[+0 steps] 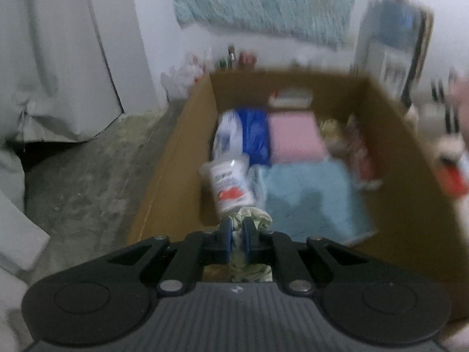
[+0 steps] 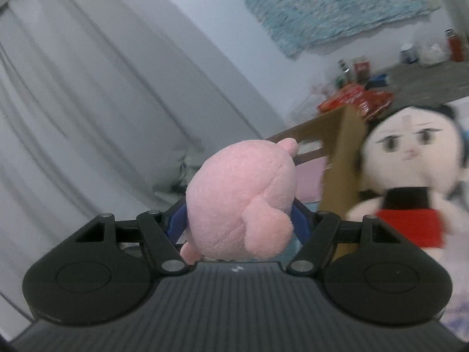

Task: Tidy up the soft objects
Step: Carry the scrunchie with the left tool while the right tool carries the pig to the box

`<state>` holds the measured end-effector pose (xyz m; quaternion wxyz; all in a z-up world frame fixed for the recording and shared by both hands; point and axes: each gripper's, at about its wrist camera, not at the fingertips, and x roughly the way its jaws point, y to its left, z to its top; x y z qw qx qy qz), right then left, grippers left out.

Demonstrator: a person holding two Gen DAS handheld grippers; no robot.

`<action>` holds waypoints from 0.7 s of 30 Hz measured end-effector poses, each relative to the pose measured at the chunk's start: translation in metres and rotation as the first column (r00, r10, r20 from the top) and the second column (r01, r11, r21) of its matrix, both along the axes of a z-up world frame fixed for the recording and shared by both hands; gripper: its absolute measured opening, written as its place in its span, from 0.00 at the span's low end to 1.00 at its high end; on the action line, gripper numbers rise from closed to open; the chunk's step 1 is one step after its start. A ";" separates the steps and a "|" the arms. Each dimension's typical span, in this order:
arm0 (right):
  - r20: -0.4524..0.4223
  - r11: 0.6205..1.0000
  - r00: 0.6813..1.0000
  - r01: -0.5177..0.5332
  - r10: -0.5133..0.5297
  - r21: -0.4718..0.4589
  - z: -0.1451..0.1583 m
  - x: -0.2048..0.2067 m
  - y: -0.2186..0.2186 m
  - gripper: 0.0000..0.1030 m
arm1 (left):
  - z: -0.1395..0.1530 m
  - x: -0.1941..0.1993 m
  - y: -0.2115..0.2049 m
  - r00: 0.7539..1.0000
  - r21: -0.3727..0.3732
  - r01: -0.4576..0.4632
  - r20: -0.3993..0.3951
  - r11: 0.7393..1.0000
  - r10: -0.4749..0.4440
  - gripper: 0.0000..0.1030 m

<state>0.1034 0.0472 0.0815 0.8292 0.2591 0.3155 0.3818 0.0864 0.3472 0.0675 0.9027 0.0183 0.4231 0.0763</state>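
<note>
One cardboard box (image 1: 187, 158) is recorded on the grey floor (image 1: 88, 182), its top open. Inside it are counted: one light blue towel (image 1: 310, 193), one pink folded cloth (image 1: 293, 138), one blue packet (image 1: 255, 135) and one white packet with blue print (image 1: 228, 135); further soft items at the right wall are too blurred to be told. One large doll (image 2: 410, 170), with black hair, white face and red-and-black clothing, is seen just beside the box's outer wall. One pink plush toy (image 2: 243, 202) is grasped between the jaws of the right gripper (image 2: 240, 228), near the box's rim, and blocks much of that view. One pale crumpled bundle (image 1: 249, 220) is clenched in the nearly closed jaws of the left gripper (image 1: 236, 234), above the box's near end; one white printed wrapper (image 1: 228, 184) lies against it. Two grippers are counted. One teal rug (image 1: 263, 3) is hung on the wall; several bottles (image 1: 234, 55) are ranged behind the box.
</note>
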 end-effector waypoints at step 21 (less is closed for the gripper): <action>-0.009 0.946 0.982 -0.186 0.190 -0.266 -0.006 0.017 0.114 0.69 | -0.058 0.045 -0.013 0.920 0.164 0.204 -0.369 0.965 -0.132 0.06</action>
